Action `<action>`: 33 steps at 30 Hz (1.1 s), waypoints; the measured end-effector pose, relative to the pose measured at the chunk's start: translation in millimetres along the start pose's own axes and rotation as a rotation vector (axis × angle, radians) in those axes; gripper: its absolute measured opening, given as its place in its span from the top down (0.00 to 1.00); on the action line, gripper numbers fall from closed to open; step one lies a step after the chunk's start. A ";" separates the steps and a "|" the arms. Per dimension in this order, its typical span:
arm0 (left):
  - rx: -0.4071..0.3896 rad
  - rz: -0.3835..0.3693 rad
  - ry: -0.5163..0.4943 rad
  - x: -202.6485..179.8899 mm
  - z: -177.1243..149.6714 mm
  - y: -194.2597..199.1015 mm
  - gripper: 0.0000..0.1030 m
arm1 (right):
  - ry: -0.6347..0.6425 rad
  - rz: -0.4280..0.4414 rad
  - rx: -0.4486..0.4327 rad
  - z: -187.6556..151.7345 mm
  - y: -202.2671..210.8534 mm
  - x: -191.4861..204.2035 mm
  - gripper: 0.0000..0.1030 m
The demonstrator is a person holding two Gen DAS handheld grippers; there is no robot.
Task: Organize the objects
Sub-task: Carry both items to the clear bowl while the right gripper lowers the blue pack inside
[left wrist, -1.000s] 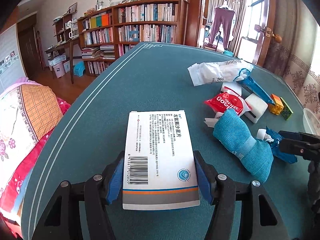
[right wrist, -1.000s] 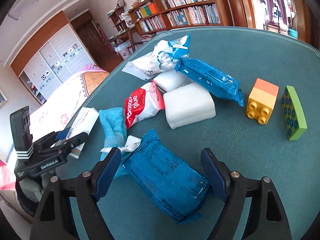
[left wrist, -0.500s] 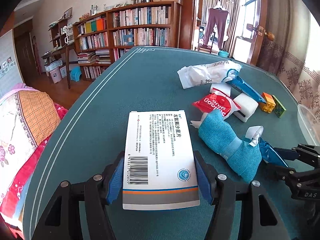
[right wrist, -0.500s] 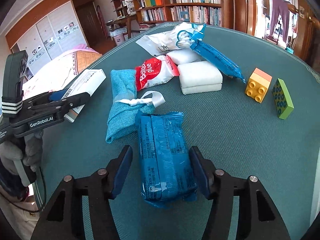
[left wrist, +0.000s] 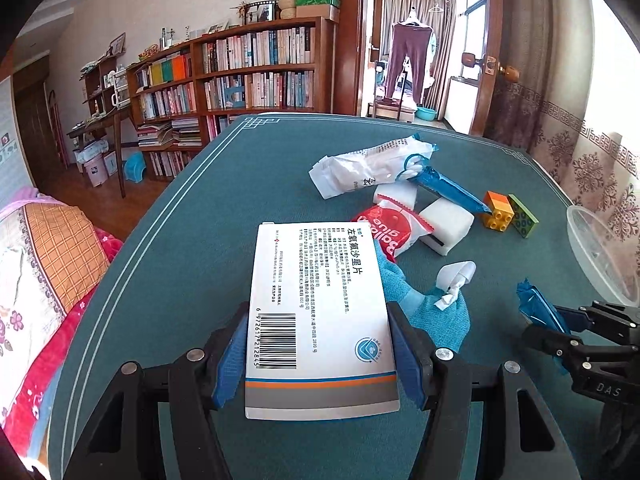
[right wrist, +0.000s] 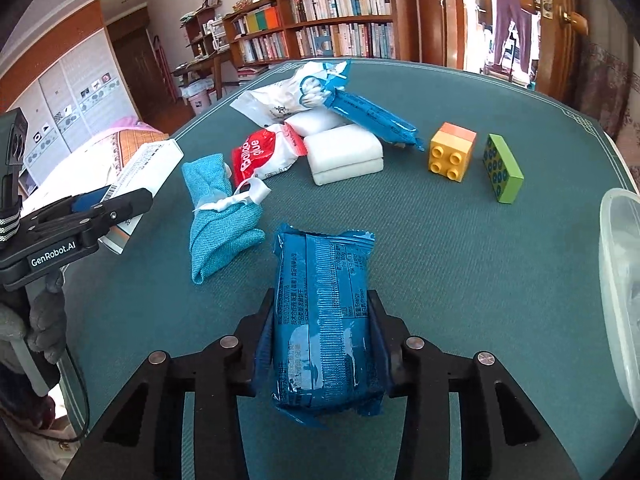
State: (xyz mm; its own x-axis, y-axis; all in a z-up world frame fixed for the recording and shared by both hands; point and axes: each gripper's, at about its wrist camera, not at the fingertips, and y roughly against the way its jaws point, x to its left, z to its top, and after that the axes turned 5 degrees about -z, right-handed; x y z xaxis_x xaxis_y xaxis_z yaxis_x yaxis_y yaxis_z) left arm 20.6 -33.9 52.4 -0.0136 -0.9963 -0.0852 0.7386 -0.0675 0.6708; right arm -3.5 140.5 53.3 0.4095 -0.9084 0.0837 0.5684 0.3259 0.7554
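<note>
Both grippers are loaded at once. The left gripper (left wrist: 320,360) pinches a white medicine box (left wrist: 320,312) by its long sides, barcode up, held out flat above the green table (left wrist: 200,208). The right gripper (right wrist: 322,344) is clamped on a blue snack packet (right wrist: 326,316), the wrapper dented where the pads bite, and the packet looks clear of the cloth.

This reads as the carrying step: two items picked, neither yet put away. The likely target is the clear plastic tub (right wrist: 618,280) at the table's right edge, just beside the right gripper. The next move calls for swinging the packet over that rim and spreading the jaws only once it is above the opening; the box has further to travel and must pass over the clutter.

The right wrist view lays out what remains on the table: a teal rolled cloth (right wrist: 218,216) with a white ribbon, a red glue pouch (right wrist: 264,152), white sponges (right wrist: 344,152), a bag of cotton swabs (right wrist: 292,94), a second blue packet (right wrist: 372,116), a yellow brick (right wrist: 452,152) and a green brick (right wrist: 502,168). It also shows the left gripper from the side. The left wrist view hides half the cloth behind the box, but shows the tub's side wall and the packet's torn end sticking out past the right gripper.
</note>
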 end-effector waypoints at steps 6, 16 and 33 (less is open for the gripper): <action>-0.009 -0.027 -0.041 -26.4 5.4 0.3 0.35 | -0.047 -0.032 -0.040 -4.6 22.2 -21.2 0.59; -0.014 -0.070 -0.121 -71.7 12.4 -1.1 0.35 | -0.149 -0.090 -0.103 -13.5 55.0 -60.1 0.59; -0.007 -0.211 -0.255 -163.0 28.5 -10.7 0.35 | -0.415 -0.335 -0.175 -29.4 116.4 -183.7 0.59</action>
State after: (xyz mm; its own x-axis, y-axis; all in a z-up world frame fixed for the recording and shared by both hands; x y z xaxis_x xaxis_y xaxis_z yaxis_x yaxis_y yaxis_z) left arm -4.3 127.7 80.1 -0.3346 -0.9418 -0.0335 0.7062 -0.2741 0.6527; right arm 8.5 352.9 106.8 -0.1089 -0.9851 0.1333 0.7437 0.0082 0.6684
